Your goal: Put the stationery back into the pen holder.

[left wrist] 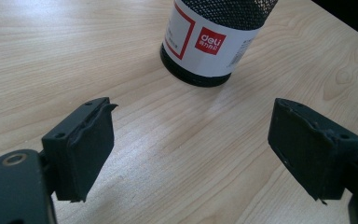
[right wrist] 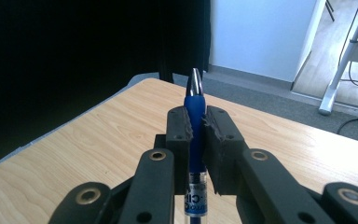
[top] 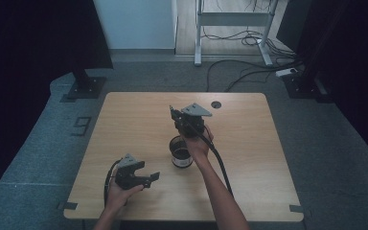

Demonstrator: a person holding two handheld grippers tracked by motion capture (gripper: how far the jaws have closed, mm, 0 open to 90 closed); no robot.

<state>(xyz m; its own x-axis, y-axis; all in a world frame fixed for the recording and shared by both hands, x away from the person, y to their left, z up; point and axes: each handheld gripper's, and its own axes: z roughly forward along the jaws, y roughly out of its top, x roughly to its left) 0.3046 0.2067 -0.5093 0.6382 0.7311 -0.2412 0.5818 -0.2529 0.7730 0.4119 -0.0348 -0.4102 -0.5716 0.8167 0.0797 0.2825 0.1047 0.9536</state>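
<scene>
A black mesh pen cup [top: 180, 154] with a white and red label stands upright at the middle of the wooden table [top: 124, 124]. In the left gripper view the pen cup [left wrist: 209, 42] rises just beyond my left gripper [left wrist: 191, 140], whose jaws stand wide apart with only bare wood between them. That left gripper [top: 151, 179] rests low near the table's front left and points toward the cup. My right gripper [top: 175, 115] is held above and just behind the cup. The right gripper [right wrist: 196, 126] is shut on a blue pen [right wrist: 195, 93], whose silver tip sticks out past the pads.
A dark round hole [top: 215, 104] sits in the tabletop near the far edge. Beyond the table are a black stand base [top: 86, 87] at the left, a white frame [top: 232, 28] and loose cables [top: 249, 67] on the grey floor.
</scene>
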